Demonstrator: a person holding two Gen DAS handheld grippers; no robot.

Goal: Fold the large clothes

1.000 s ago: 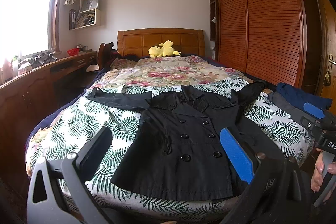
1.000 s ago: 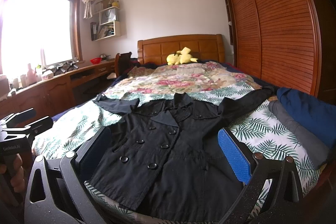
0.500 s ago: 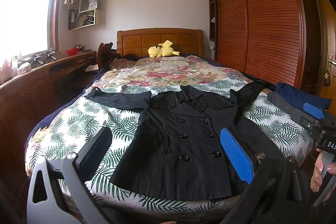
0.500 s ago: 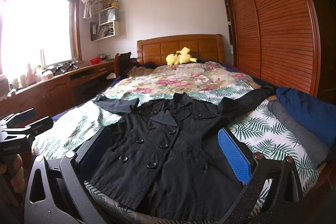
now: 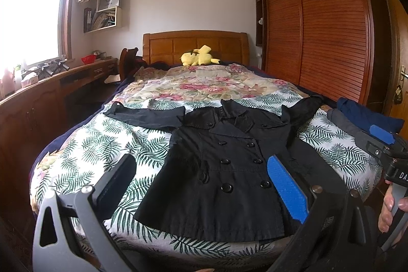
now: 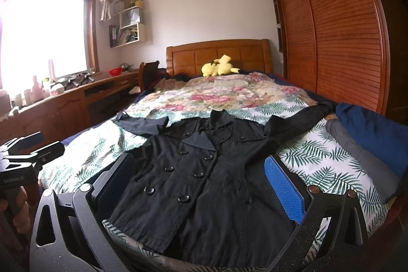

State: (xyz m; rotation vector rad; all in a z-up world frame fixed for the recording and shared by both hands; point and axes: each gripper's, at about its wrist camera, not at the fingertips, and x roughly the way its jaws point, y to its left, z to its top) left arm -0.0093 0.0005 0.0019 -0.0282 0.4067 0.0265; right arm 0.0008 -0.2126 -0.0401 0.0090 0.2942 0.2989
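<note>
Black double-breasted coat (image 5: 227, 165) lies flat on leaf-print bedspread (image 5: 107, 144); each gripper (image 5: 201, 185) (image 6: 199, 185) gapes empty.

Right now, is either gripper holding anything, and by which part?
Nothing is held. The left gripper and right gripper both hover with jaws open above the black coat, which lies flat and unfolded on the bed.
</note>
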